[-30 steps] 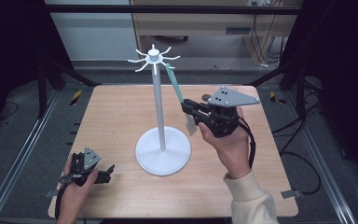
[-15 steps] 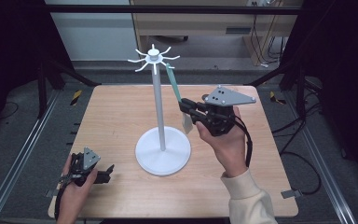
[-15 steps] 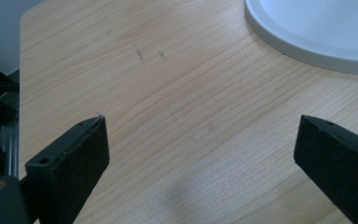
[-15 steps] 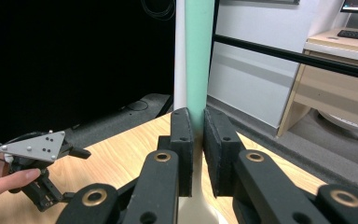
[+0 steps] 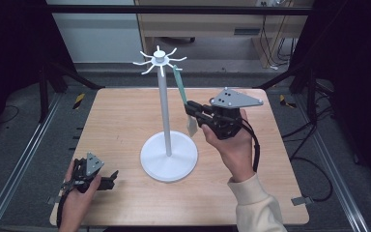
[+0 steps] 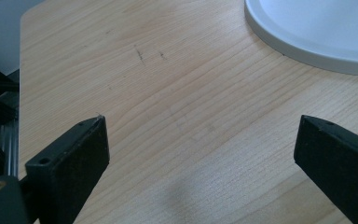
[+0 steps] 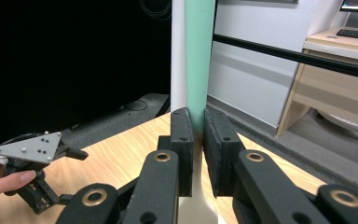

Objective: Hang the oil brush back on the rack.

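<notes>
- Pinching a slim green-handled utensil [image 5: 180, 88], the right tool [image 5: 192, 110] is held above the right half of the wooden table [image 5: 125, 111], its jaws pressed against the handle from both sides.
- From the right tool's own camera, the two black jaws of the right tool [image 7: 197, 135] stand nearly together with the green handle [image 7: 199, 56] rising straight up between them and a pale, cream-coloured lower part of the utensil showing below.
- The utensil hangs at a slant from one of the hooks at the top of a white stand [image 5: 164, 96], its pale lower end [image 5: 192, 127] just right of the stand's pole and above the table.
- The stand is a tall white pole on a round white base [image 5: 169, 157] near the middle of the table, crowned by a ring of short curved hooks [image 5: 159, 59].
- The person's right hand [image 5: 234, 145], in a cream sleeve, grips the right tool from below; a grey three-cornered plate [image 5: 235, 99] tops it.
- At the near left corner of the table, the left tool [image 5: 112, 178] rests low in the person's left hand [image 5: 77, 198], well apart from the stand.
- Its own camera shows the left tool [image 6: 200, 154] with jaws spread wide over bare wood, the rim of the white base [image 6: 307, 46] at far right.
</notes>
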`<action>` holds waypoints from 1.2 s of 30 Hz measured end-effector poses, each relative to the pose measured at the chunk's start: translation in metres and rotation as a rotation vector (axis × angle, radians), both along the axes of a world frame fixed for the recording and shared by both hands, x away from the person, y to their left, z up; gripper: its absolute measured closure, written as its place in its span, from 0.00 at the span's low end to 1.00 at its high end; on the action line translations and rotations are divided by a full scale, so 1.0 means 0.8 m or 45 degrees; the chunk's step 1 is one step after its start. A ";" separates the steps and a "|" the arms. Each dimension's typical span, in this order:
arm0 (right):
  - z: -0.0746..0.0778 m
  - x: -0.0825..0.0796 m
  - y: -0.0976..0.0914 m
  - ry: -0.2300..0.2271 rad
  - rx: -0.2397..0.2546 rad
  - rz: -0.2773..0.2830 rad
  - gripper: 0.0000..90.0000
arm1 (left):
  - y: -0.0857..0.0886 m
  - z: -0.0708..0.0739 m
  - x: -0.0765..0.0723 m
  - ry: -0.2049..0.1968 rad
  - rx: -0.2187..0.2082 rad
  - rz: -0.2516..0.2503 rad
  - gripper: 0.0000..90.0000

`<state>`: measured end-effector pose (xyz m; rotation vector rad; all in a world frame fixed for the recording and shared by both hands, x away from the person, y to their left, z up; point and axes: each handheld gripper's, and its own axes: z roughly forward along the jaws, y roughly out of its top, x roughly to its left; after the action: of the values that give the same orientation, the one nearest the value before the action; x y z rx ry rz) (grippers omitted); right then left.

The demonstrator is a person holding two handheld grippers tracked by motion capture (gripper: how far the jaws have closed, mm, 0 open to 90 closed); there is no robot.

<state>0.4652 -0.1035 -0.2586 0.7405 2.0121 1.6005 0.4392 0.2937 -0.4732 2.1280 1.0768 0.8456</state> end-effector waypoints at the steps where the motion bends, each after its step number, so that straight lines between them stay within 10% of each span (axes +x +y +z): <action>1: 0.000 0.000 0.001 0.001 -0.002 -0.001 0.92 | 0.000 0.000 0.000 0.002 0.001 -0.002 0.03; 20: -0.002 0.000 0.000 -0.007 -0.035 -0.067 0.94 | -0.002 0.000 0.000 0.000 -0.002 -0.016 0.03; 36: -0.002 0.001 -0.016 -0.005 -0.116 -0.284 0.49 | -0.003 0.000 0.000 0.002 -0.001 -0.022 0.03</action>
<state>0.4657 -0.1160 -0.2602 0.8918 1.9103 1.3737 0.4394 0.2913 -0.4732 2.1343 1.0582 0.8357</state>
